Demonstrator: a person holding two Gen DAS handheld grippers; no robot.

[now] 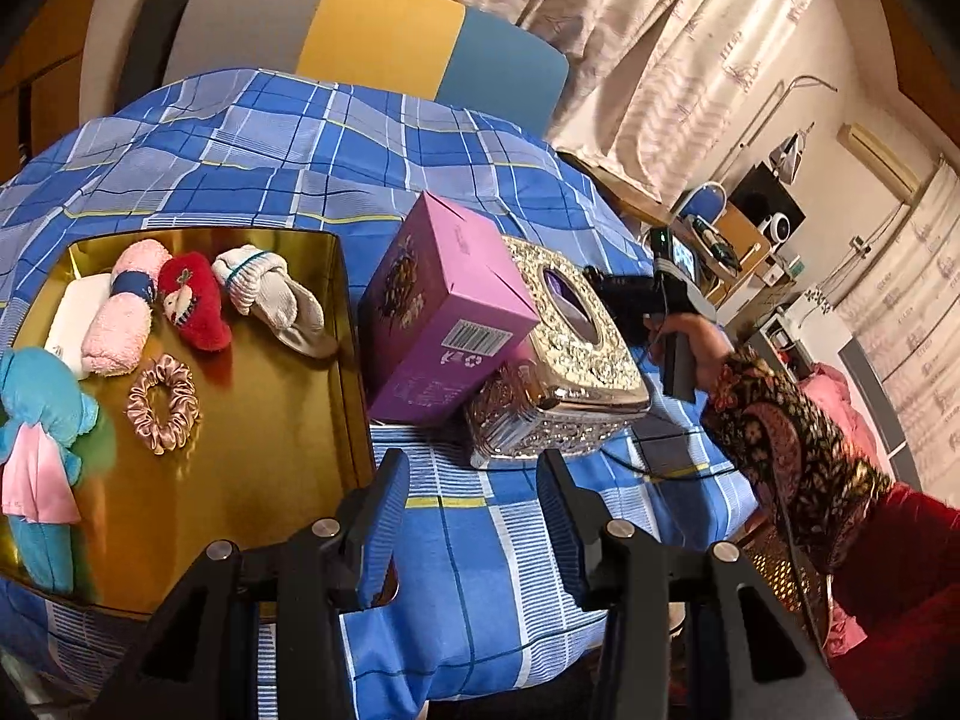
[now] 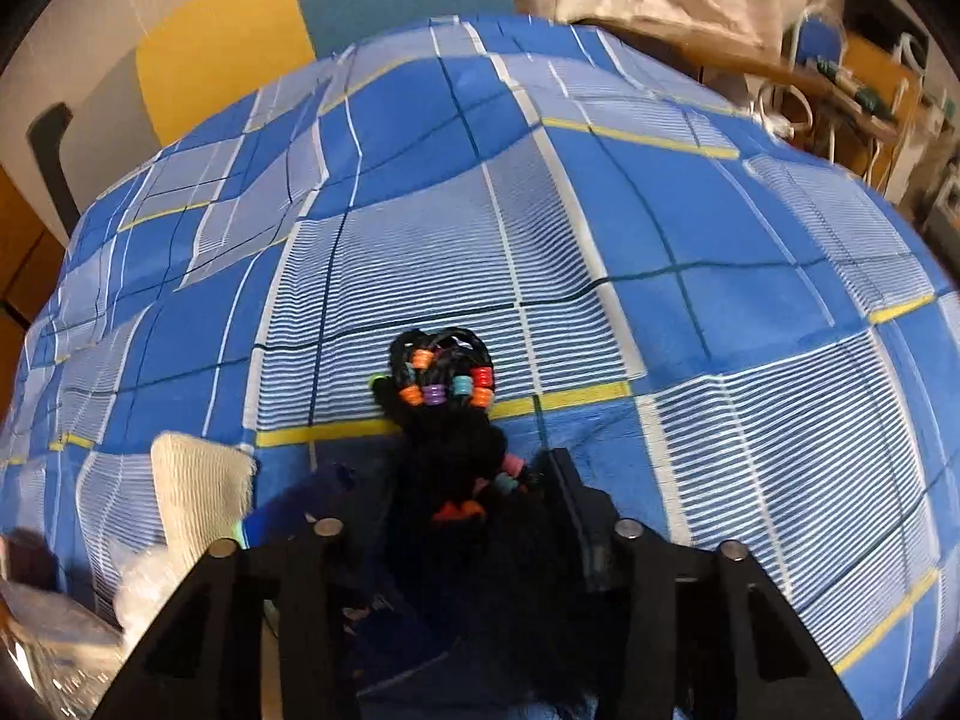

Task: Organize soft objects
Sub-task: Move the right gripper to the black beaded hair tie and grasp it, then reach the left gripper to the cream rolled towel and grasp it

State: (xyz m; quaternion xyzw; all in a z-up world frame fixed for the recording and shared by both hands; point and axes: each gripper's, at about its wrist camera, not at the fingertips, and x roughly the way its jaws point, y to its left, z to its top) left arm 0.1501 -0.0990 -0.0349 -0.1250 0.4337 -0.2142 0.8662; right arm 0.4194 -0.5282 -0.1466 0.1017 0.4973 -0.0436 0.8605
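A black bundle of hair ties with coloured beads (image 2: 444,384) lies on the blue plaid cloth (image 2: 750,276). Its near end fills the gap of my right gripper (image 2: 456,474), which is shut on it. My left gripper (image 1: 474,516) hangs open over the plaid cloth with nothing between its fingers. To its left a gold tray (image 1: 270,480) holds a pink rolled towel (image 1: 120,324), a red plush piece (image 1: 195,300), a white sock (image 1: 270,294), a pink scrunchie (image 1: 163,402) and a blue plush toy (image 1: 36,408).
A purple box (image 1: 444,312) leans on an ornate silver tissue box (image 1: 570,372) right of the tray. A hand in a patterned sleeve (image 1: 780,438) holds the other gripper behind them. A folded white cloth (image 2: 201,480) lies left of the right gripper.
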